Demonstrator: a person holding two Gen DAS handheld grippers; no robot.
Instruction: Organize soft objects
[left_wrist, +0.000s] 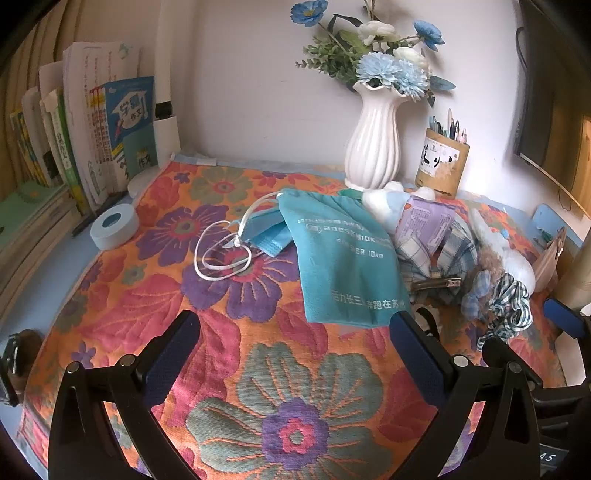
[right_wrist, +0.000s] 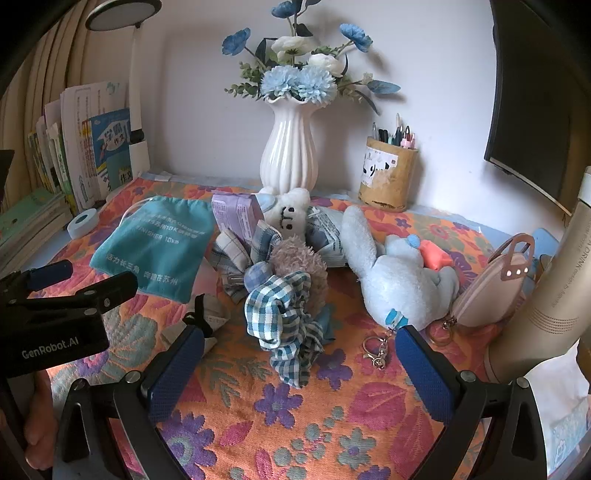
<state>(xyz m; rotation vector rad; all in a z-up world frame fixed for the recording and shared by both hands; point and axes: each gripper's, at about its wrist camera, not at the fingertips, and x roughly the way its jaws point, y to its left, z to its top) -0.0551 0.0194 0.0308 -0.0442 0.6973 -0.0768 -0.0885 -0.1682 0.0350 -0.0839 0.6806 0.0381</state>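
Observation:
A teal drawstring bag (left_wrist: 343, 258) (right_wrist: 159, 243) lies flat on the floral cloth (left_wrist: 295, 406), partly over a blue face mask (left_wrist: 266, 236) with white loops. Right of it is a heap: a checked scrunchie (right_wrist: 284, 325), a brown plush (right_wrist: 299, 258), a white plush (right_wrist: 291, 214), a purple tissue pack (right_wrist: 236, 218) and a pale blue plush rabbit (right_wrist: 399, 273) with a key clasp. My left gripper (left_wrist: 295, 328) stands open just short of the bag's near edge. My right gripper (right_wrist: 299, 354) is open in front of the scrunchie, holding nothing.
A white vase (right_wrist: 290, 155) with blue flowers and a pen holder (right_wrist: 388, 177) stand at the back wall. Books (left_wrist: 92, 140) and a tape roll (left_wrist: 114, 225) sit at the left. A beige pouch (right_wrist: 495, 284) and a tall gold bottle (right_wrist: 546, 288) are at the right.

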